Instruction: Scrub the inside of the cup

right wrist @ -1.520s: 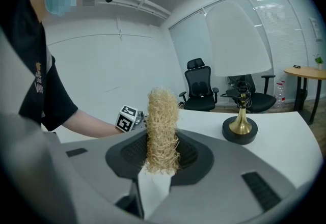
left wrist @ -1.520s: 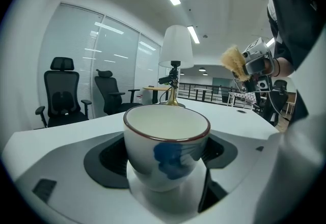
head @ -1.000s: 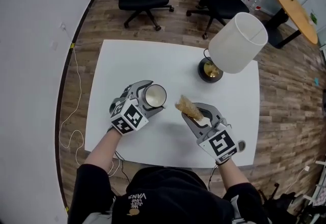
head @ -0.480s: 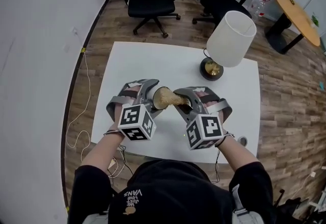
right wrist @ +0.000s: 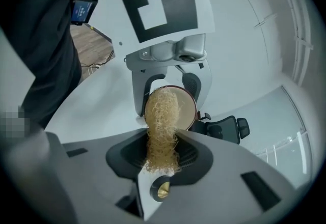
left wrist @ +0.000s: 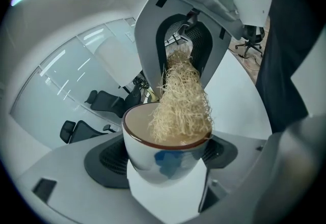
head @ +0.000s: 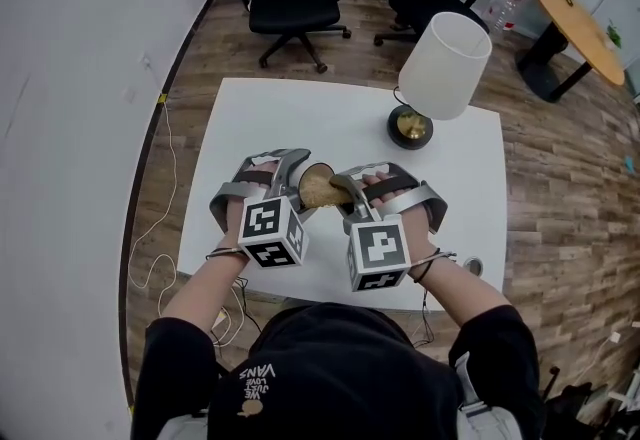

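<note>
Over the tabletop point(head: 330, 118), the left tool point(head: 300, 190) pinches a white cup point(left wrist: 163, 159) and the right tool point(head: 350, 196) pinches a straw-coloured scrubber point(left wrist: 181, 106) pushed inside it, so scrubbing seems under way, not finished.

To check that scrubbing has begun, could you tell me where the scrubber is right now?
The scrubber is over the table's front middle in the head view, clamped in the right gripper, its tip inside the cup held by the left gripper.
</note>
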Demonstrator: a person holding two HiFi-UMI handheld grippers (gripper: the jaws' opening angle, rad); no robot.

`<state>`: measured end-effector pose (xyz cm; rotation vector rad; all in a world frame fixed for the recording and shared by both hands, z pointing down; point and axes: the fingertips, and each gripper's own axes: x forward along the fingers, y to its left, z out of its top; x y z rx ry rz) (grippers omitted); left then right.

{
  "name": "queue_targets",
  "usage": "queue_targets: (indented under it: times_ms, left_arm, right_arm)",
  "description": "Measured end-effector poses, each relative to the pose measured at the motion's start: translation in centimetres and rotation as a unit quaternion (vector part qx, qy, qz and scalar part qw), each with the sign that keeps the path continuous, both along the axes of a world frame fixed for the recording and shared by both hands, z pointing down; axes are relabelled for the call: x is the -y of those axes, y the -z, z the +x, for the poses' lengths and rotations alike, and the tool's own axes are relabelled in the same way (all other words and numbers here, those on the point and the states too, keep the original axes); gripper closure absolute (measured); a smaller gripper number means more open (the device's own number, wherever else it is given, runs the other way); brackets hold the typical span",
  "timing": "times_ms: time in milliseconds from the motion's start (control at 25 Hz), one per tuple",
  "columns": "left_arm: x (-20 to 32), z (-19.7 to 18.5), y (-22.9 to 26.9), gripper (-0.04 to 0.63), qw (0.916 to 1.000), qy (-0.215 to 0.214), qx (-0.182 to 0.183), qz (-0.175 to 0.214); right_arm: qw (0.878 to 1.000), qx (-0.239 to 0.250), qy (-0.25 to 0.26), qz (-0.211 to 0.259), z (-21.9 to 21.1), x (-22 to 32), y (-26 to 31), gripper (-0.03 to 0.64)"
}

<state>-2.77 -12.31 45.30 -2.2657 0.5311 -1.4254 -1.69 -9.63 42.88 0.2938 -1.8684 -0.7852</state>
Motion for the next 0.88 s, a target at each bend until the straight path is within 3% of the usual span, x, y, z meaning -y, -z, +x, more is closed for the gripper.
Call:
queue_targets:
  times_ms: [120, 280, 480, 680, 880]
  left_arm:
    - [-0.5, 0.3, -0.4, 0.198, 0.9999, -0.007, 0.007, -0.001]
    - [-0.8, 0.9, -0.3, 0.198, 0.9998, 0.0, -0.016, -0.011]
    - [0.0, 0.1, 0.1, 0.198, 1.0, 0.006, -0.007, 0.003]
    - [-0.8, 0.5, -1.2, 0.198, 0.9998, -0.009, 0.014, -0.009]
    - [-0.9, 1.4, -1.5, 0.198, 0.9998, -0.006, -0.003, -0.016]
  right_arm:
    - [0.999, 0.014, -0.024, 0.033, 0.1, 1.6, 2.1, 0.515]
    - [0.998, -0.035, -0.021, 0.047, 0.8, 2.5, 2.3, 0.517]
    - [0.994, -0.102, 0.002, 0.048, 1.7, 1.0, 0.3, 0.52]
    - [0.994, -0.098, 0.029, 0.041, -0.3, -0.3, 0.5, 0.52]
    - [0.993, -0.107, 0.009, 0.057, 0.8, 2.0, 0.7, 0.522]
